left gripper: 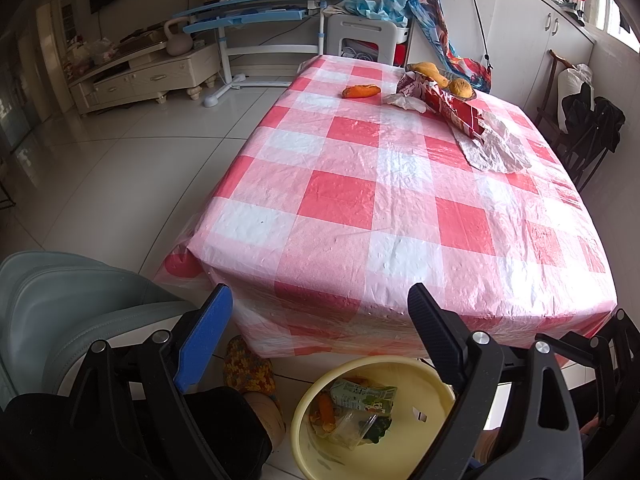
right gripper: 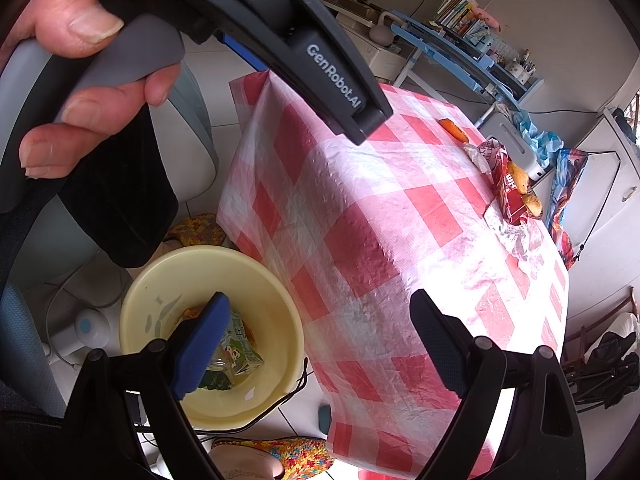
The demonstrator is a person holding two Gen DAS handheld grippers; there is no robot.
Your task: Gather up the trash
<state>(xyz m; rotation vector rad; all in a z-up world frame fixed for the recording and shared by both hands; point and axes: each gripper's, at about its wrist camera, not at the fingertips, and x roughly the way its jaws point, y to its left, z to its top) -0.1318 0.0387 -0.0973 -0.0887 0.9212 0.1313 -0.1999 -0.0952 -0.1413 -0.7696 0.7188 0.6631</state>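
Trash still out: an orange peel (left gripper: 361, 91) is lying alone on the table (left gripper: 360, 200) near its far edge; a crumpled white wrapper (left gripper: 405, 101) just beside it; a red carton (left gripper: 452, 109) and a sheet of crinkled white paper (left gripper: 498, 148) are sitting toward the far right corner, the carton overlapping the paper.

Trash already in: a green drink carton (left gripper: 362, 395), a clear plastic cup (left gripper: 354, 426) and orange scraps are lying in the yellow basin (left gripper: 404, 372) on the floor below the table's near edge.

Progress (judgement): partly done; near half of the table is showing bare cloth, four pieces are waiting at the far end.

Not trash (judgement): whole fruit in a dish (left gripper: 460, 87) behind the red carton, likely staying.

Peel axis: long axis is running roughly parallel to the far edge.

Red carton axis: long axis is running diagonally, from the far edge toward the right edge, open torn end pointing at the paper.

Left gripper (left gripper: 320, 300): jaws spread wide, nothing between them, hovering over the near edge above the basin.

Right gripper (right gripper: 320, 308): jaws spread wide, empty, hanging over the basin and the near corner.
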